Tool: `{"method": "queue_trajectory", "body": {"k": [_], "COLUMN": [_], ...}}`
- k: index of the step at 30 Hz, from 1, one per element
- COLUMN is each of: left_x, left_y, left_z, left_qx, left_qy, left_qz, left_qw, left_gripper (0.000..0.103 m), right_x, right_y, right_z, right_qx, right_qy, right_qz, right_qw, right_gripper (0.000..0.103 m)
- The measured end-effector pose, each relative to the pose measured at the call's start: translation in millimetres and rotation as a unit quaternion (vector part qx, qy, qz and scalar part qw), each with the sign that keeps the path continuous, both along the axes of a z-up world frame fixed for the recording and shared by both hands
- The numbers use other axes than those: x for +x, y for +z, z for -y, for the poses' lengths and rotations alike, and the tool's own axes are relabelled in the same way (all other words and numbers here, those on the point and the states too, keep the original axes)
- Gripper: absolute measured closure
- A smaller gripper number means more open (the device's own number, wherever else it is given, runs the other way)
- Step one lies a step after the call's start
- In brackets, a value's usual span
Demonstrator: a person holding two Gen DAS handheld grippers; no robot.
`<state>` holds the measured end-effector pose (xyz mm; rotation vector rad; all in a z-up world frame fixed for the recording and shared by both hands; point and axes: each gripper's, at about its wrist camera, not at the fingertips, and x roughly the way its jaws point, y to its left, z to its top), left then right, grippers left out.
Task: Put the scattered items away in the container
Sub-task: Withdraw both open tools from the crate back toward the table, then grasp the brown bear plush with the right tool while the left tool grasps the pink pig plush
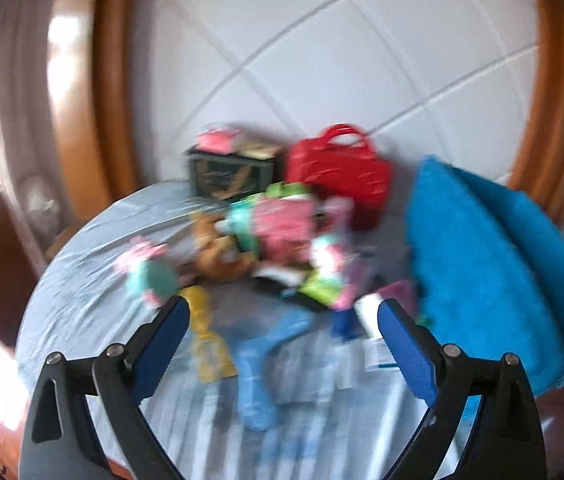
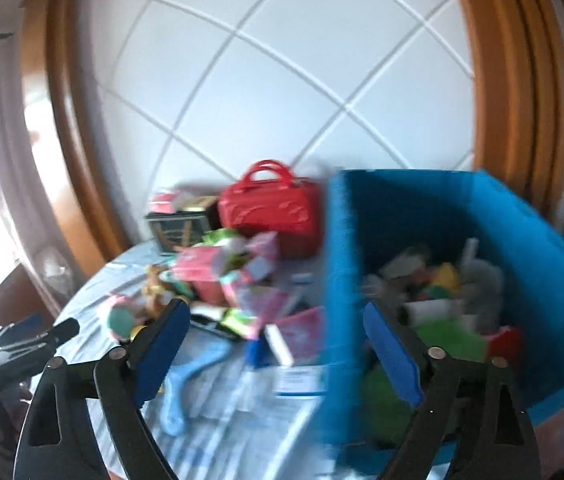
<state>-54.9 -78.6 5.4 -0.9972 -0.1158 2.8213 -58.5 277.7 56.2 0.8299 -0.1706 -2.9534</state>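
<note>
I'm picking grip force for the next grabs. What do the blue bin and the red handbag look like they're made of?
Blue bin: probably fabric over stiff panels; matte, fuzzy-looking walls that stand straight. Red handbag: likely glossy plastic or faux leather; smooth, with shiny highlights and a rigid handle. Motion blur leaves both uncertain.

toy heap [image 1: 282, 236] blocks centre, blue bin [image 2: 482, 240] open-topped

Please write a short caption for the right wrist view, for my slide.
Open right gripper above the blue container, already partly filled, with toys and a red bag beside it.
</note>
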Motion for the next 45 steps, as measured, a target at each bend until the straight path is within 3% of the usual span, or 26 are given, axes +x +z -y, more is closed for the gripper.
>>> {"method": "queue_trajectory", "body": {"k": [4, 8, 14, 18, 21, 31, 36, 40, 45], "left_x": [-10.6, -23.6, -50.2, -66.7, -89.5, -224.3, -283.4, -314.9, -346.2], "left_y": [-28.3, -44.3, -57.2, -62.9, -74.7, -127.5, -161.9, -197.2, -240.2], "left_z": [70.3, 113.6, 154.4, 177.3, 196.2, 241.6, 234.1, 223.2, 209.7], "left_qx": [0.003, 0.010, -0.004, -0.005, -0.002, 0.003, -0.005, -0.001, -0.013], "left_qy": [0.040, 0.087, 0.146, 0.169, 0.177, 0.122, 0.083, 0.070, 0.068], "left_qz": [0.037, 0.047, 0.072, 0.089, 0.103, 0.166, 0.198, 0.235, 0.280], "left_qw": [0.9985, 0.9951, 0.9867, 0.9816, 0.9789, 0.9785, 0.9767, 0.9695, 0.9574], "left_gripper": [0.007, 0.007, 0.007, 0.007, 0.007, 0.007, 0.007, 0.007, 0.007], "right_x": [-9.1, -28.6, -81.1, -120.4, -144.0, -213.0, -256.5, -298.1, -348.7], "right_y": [-20.9, -40.7, -79.9, -109.0, -119.9, -134.9, -129.2, -129.9, -167.8], "right_z": [56.8, 92.6, 131.5, 162.2, 188.1, 252.5, 255.9, 252.0, 283.7], "right_qx": [0.003, 0.003, -0.003, -0.022, -0.007, -0.013, -0.014, 0.006, 0.017], "right_qy": [0.032, 0.055, 0.108, 0.134, 0.143, 0.084, 0.034, 0.007, 0.057], "right_qz": [0.033, 0.059, 0.091, 0.131, 0.142, 0.167, 0.162, 0.172, 0.214], "right_qw": [0.999, 0.997, 0.990, 0.982, 0.979, 0.982, 0.986, 0.985, 0.975], "right_gripper": [0.013, 0.013, 0.013, 0.013, 0.013, 0.013, 0.013, 0.013, 0.013]}}
